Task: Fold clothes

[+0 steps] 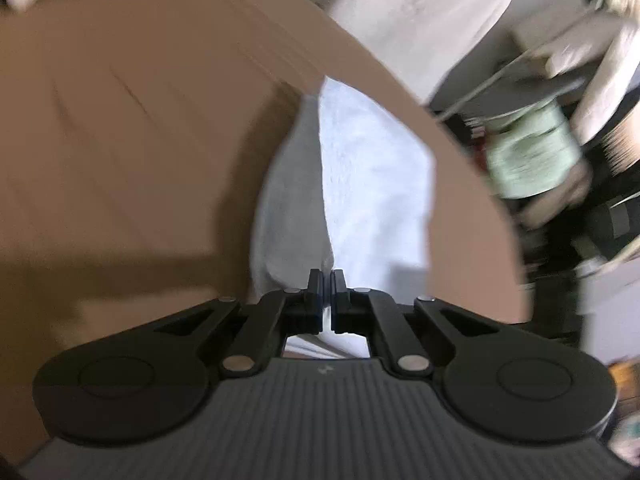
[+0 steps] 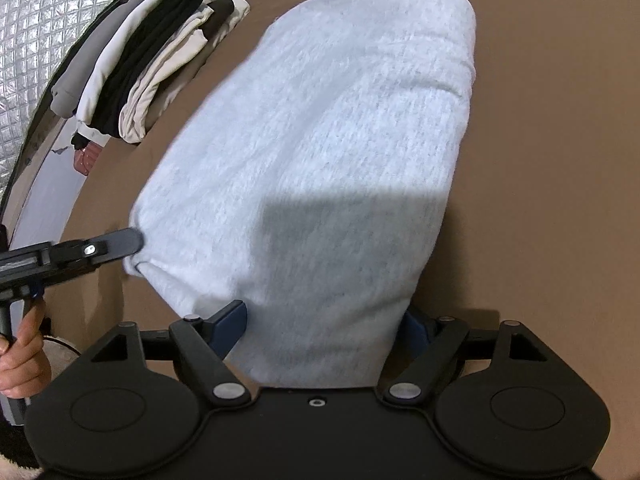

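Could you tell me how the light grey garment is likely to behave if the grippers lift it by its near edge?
The garment looks like soft fleecy knit, so it would probably hang limp and sag. It lies folded in layers on the table, so these may slide apart. The left gripper pinches it easily, suggesting thin, light cloth.

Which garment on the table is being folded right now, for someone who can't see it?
On the brown table, skip the stack of folded clothes at its far-left edge. The one in work is the light grey garment spread mid-table, the only piece unstacked, with the left gripper at its edge.
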